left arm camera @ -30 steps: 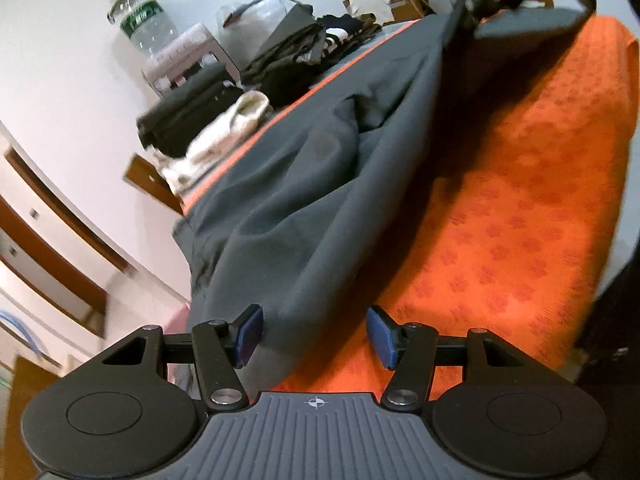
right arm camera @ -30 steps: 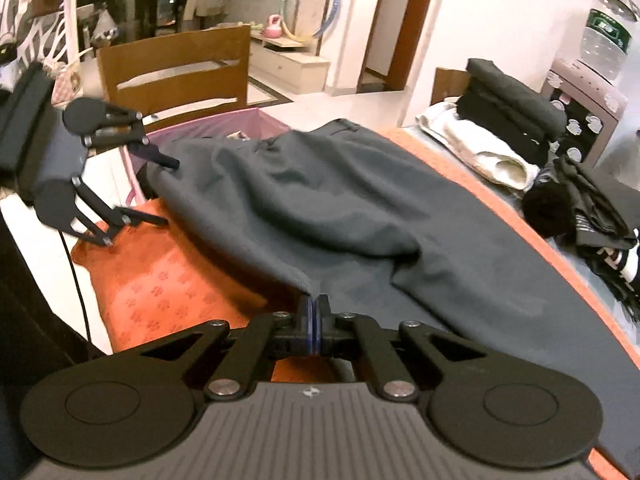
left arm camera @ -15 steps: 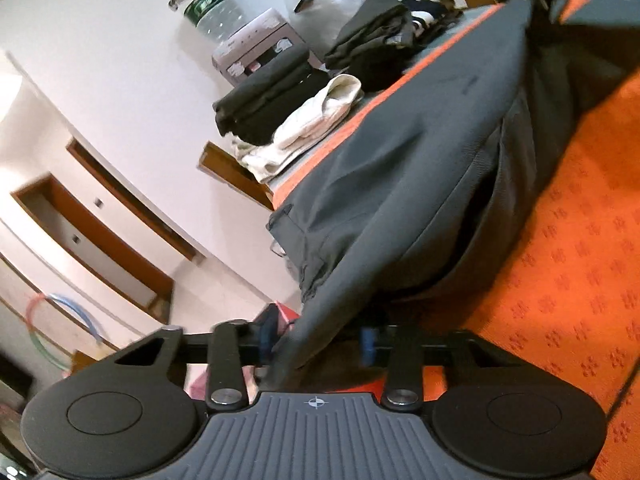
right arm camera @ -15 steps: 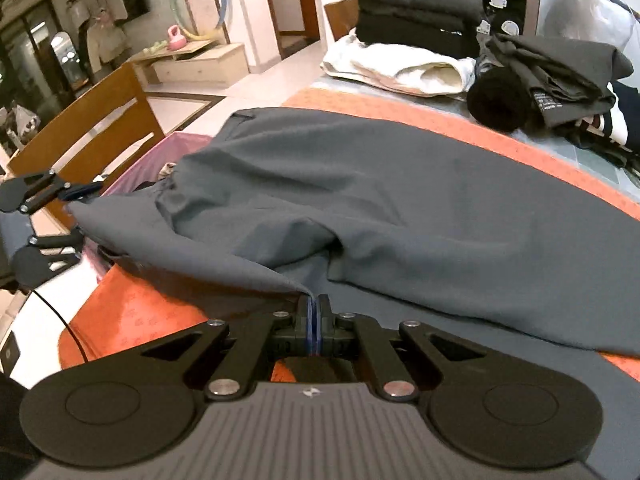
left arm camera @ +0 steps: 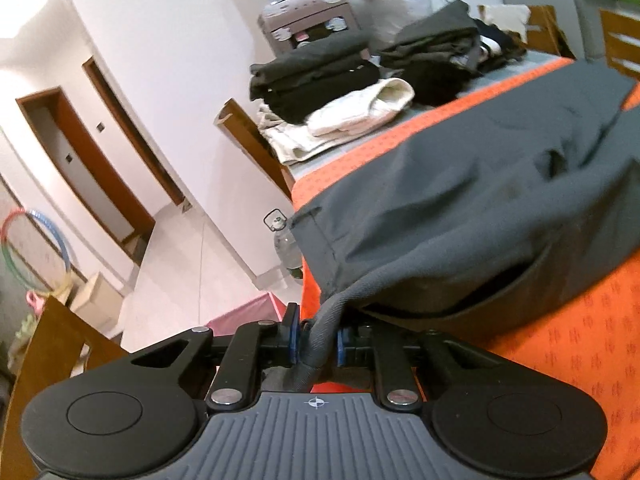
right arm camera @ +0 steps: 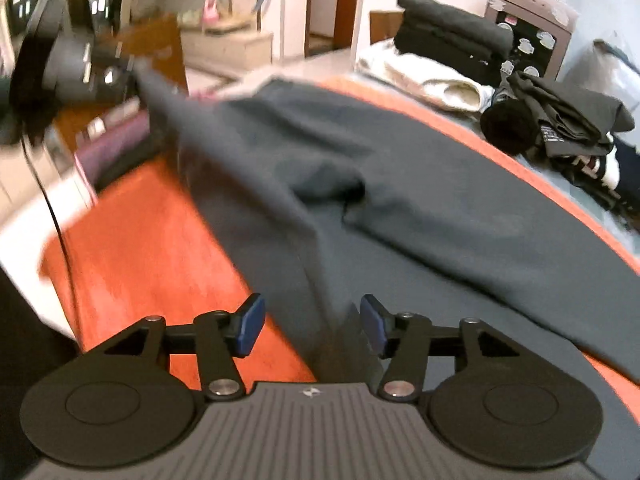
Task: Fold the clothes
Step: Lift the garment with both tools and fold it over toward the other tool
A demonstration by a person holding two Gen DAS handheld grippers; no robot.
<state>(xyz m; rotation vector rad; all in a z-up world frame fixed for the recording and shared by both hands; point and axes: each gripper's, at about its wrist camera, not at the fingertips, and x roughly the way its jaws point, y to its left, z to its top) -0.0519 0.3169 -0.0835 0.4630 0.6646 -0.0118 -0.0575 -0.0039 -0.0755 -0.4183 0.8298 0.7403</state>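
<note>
Left gripper [left arm camera: 316, 338] just closed, pinching grey trousers [left arm camera: 460, 208] waistband edge for fold; right gripper [right arm camera: 312, 330] just opening, spread, fabric loose between pads, releasing.

A home, a living or dining room. Evidence: a table with an orange patterned cloth [left arm camera: 560, 360], wooden chairs [left arm camera: 256, 140], stacks of folded clothes [left arm camera: 320, 80], a water dispenser [left arm camera: 308, 16], brown-framed interior doorways [left arm camera: 100, 168], a tiled floor [left arm camera: 192, 264], and hula hoops [left arm camera: 36, 240] against the wall.
</note>
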